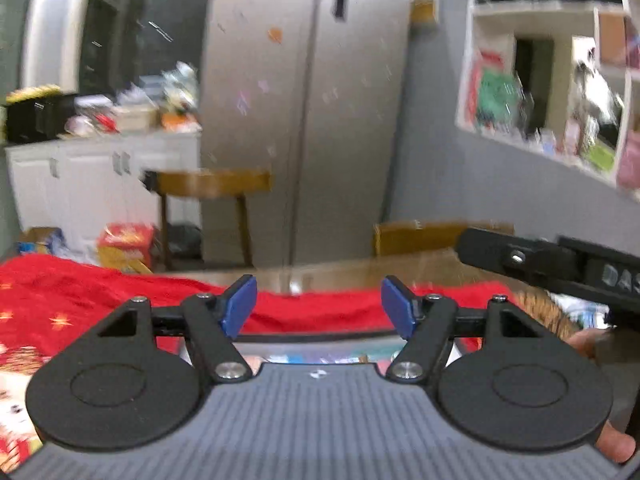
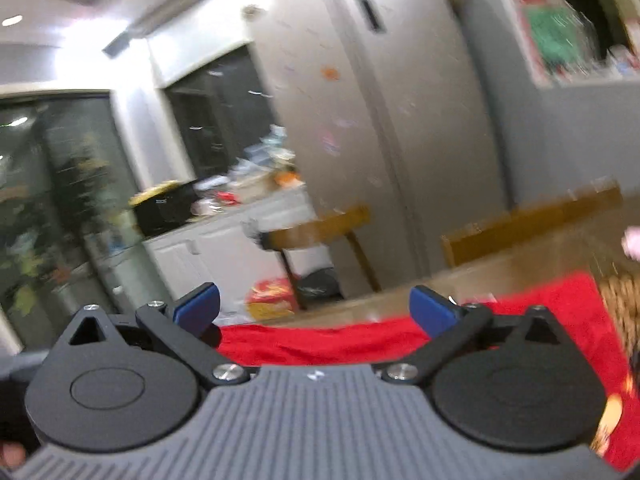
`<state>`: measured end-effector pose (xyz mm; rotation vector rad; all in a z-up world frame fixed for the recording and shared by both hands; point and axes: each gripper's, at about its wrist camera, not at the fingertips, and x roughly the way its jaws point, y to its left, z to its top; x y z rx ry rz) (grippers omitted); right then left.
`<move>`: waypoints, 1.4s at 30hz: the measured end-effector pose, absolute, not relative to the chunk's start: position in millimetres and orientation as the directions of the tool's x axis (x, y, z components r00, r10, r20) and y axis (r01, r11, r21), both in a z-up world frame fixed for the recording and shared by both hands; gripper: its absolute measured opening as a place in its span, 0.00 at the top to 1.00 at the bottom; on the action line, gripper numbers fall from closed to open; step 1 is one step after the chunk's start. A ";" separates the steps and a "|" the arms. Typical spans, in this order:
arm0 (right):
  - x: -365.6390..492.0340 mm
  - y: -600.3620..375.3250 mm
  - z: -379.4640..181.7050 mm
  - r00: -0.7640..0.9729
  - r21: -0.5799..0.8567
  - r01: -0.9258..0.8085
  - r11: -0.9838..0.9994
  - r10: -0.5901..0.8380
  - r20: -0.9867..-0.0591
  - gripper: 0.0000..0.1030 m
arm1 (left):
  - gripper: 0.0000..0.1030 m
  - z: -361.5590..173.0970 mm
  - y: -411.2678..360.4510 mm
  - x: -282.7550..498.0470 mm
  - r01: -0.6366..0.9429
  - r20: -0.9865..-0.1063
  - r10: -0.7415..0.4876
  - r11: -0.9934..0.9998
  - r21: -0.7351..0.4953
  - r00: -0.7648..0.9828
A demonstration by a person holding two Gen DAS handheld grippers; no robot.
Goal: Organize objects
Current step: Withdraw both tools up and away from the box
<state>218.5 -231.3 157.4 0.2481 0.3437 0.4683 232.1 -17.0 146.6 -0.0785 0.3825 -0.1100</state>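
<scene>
Objects (image 1: 320,358) for organizing lay blurred below the left gripper (image 1: 319,306), on the red cloth (image 1: 120,292); jaws stood well apart, nothing between them. Right gripper (image 1: 560,264) crossed at right. Right wrist view: right gripper (image 2: 316,312) gaped wide, empty, over red cloth (image 2: 320,344); fridge (image 2: 400,120) beyond, blurred.

Both views motion-blurred. Counter clutter (image 1: 132,110) unreadable, can't tell items apart. Wall shelf (image 1: 560,92) contents smeared, cut off by right edge. Wicker basket (image 1: 540,312) mostly hidden behind right gripper (image 1: 560,264), contents unclear. Red cloth (image 2: 320,344) print cut off at the right wrist view's bottom right. Floor box (image 1: 124,244) label illegible.
</scene>
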 end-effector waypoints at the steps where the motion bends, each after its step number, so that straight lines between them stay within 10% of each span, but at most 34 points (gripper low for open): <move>1: 211.2 -231.6 162.5 0.837 0.314 -0.395 0.863 0.479 -0.265 0.00 | 0.27 153.4 -14.9 218.2 0.080 -0.350 -0.109 0.992 -0.097 0.930; 7: 149.7 -242.0 166.3 0.884 0.261 -0.321 0.910 0.387 -0.262 0.00 | 0.08 174.0 7.7 123.7 0.038 -0.282 -0.059 0.996 -0.078 0.958; 17: 62.4 -231.7 77.2 0.896 0.251 -0.088 0.964 0.187 -0.404 0.00 | 0.07 75.6 25.8 10.4 0.004 -0.334 -0.030 0.997 -0.078 0.942; 28: 22.4 -189.6 16.7 0.943 -0.009 0.036 0.999 -0.037 -0.332 0.00 | 0.07 2.6 22.8 -0.6 -0.040 -0.421 0.026 0.999 -0.026 0.907; 42: 19.3 -190.3 13.8 0.938 0.034 -0.036 0.999 0.045 -0.343 0.00 | 0.07 9.5 24.2 11.3 -0.039 -0.430 0.020 0.999 -0.035 0.903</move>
